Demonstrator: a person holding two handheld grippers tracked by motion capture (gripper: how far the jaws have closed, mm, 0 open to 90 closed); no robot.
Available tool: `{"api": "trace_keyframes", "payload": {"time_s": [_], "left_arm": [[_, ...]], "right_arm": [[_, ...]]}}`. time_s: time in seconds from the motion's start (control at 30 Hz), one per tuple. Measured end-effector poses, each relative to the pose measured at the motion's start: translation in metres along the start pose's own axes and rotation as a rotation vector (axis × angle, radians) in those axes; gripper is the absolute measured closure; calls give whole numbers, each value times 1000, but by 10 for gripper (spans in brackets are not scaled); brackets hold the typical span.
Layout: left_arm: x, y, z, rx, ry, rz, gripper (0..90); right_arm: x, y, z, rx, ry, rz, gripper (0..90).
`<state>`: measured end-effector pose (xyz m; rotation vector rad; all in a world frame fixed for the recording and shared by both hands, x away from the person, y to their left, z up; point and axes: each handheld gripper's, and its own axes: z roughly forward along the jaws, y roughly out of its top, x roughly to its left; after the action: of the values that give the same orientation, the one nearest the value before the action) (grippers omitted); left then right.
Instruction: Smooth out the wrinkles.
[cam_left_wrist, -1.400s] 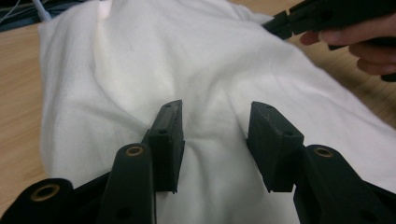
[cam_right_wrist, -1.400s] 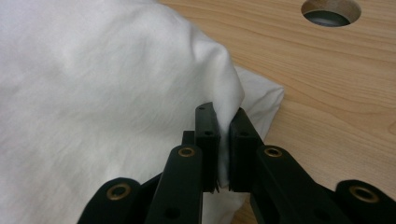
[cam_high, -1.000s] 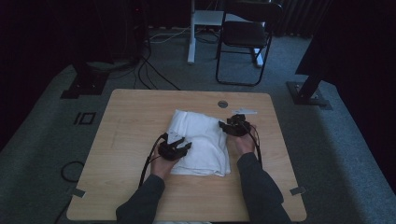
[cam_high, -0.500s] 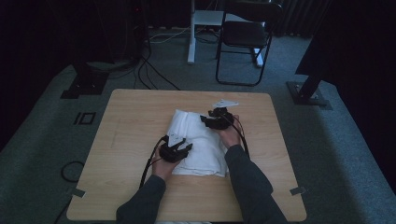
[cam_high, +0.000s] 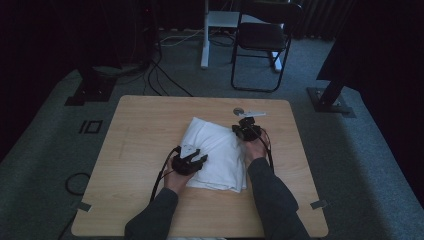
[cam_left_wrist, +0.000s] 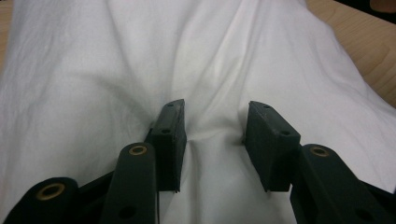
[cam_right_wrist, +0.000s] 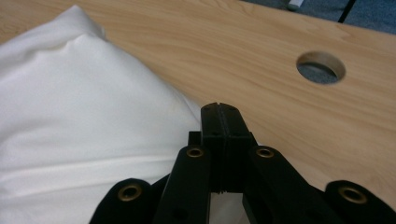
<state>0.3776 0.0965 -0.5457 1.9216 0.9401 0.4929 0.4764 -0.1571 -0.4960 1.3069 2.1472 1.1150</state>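
1. Dim room with grey carpet: looking down on a wooden table (cam_high: 130, 150) carrying a white cloth (cam_high: 215, 145) at its centre, already lying doubled into a thick rectangle.
2. Resting the left gripper (cam_high: 197, 161) on the cloth's 7 o'clock part, fingers (cam_left_wrist: 170, 135) standing apart, tips pressing into the fabric and pinning it, gripping nothing.
3. Working the right gripper (cam_high: 240, 129) at the cloth's 2 o'clock corner, near the table's hole (cam_right_wrist: 321, 67); having just been closing, fingers (cam_right_wrist: 212, 126) now meeting together, no fabric visible between the tips, the cloth's edge lying right under them.
4. Judging progress: probably midway through folding, with earlier folds seemingly done.
5. Remaining, apparently: getting a sure hold on that corner, carrying it over toward 7 o'clock, then flattening.
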Motion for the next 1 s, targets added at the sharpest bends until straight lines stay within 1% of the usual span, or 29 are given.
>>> {"api": "trace_keyframes", "payload": {"time_s": [0.03, 0.07, 0.1, 0.13, 0.17, 0.2, 0.23, 0.27, 0.3, 0.33, 0.37, 0.4, 0.47, 0.5, 0.53, 0.6, 0.63, 0.67, 0.7, 0.73, 0.77, 0.8, 0.83, 0.87, 0.9, 0.93, 0.97, 1.0], "left_arm": [[-1, 0, 0, 0, 8, -4, 579], [-1, 0, 0, 0, 8, -4, 578], [-1, 0, 0, -3, 8, -9, 578], [-1, -1, 0, -5, 7, -10, 578], [0, -1, 0, -6, 6, -11, 578], [0, -1, 0, -7, 3, -13, 577], [0, -1, 0, -7, 3, -13, 577], [1, -1, 0, -7, -3, -22, 577], [0, 0, 0, -7, 0, -20, 577], [0, 0, 0, -8, 2, -20, 577], [-1, -1, 0, -8, 5, -21, 576], [-1, 0, 0, -8, 6, -22, 576], [-1, -1, 0, -8, 8, -21, 576], [-1, -1, 0, -9, 7, -21, 576], [-1, -1, 0, -9, 7, -18, 576], [-1, -1, 0, -10, 4, -17, 576], [-1, -1, -1, -9, 3, -16, 576], [-1, -1, -1, -10, -1, -20, 575], [-1, -1, -1, -14, -6, -27, 574], [-1, -1, -1, -14, -6, -27, 564], [-1, -1, -1, -15, -10, -33, 564], [-2, 0, -2, -17, -16, -42, 515], [-1, 5, -8, -25, -31, -64, 490], [0, 9, -13, -36, -36, -71, 474], [0, 13, -20, -54, -36, -80, 473], [1, 16, -27, -76, -38, -90, 469], [2, 19, -34, -97, -36, -88, 463], [3, 22, -40, -120, -32, -81, 462]], "right_arm": [[-1, -3, -3, -7, -38, 1, 727], [-5, -7, -8, -28, -15, 24, 669], [-8, -12, -14, -44, 25, 54, 615], [-9, -17, -20, -58, 49, 59, 580], [-9, -17, -20, -58, 49, 59, 580], [-8, -23, -25, -64, 58, 50, 549], [-8, -23, -25, -64, 58, 50, 549], [-6, -29, -30, -65, 80, 36, 516], [3, -47, -33, -47, 159, -8, 459], [6, -50, -32, -37, 166, -20, 456], [9, -54, -28, -14, 171, -33, 462], [13, -58, -22, 22, 170, -47, 511], [18, -63, -12, 82, 151, -86, 727], [20, -67, -7, 112, 130, -100, 853], [20, -68, -6, 118, 117, -101, 880], [18, -71, -9, 113, 94, -93, 887], [16, -73, -14, 108, 58, -100, 887], [13, -75, -17, 105, 45, -92, 887], [8, -78, -22, 100, 39, -64, 885], [8, -78, -22, 100, 39, -64, 885], [5, -79, -26, 100, 42, -45, 879], [5, -81, -32, 118, 17, -55, 820], [8, -81, -35, 119, -16, -65, 702], [9, -81, -40, 98, -10, -50, 632], [11, -81, -46, 58, 21, -29, 568], [15, -80, -53, 13, 64, -20, 530], [21, -80, -59, -27, 99, -34, 500], [29, -80, -63, -45, 127, -62, 472]]}}
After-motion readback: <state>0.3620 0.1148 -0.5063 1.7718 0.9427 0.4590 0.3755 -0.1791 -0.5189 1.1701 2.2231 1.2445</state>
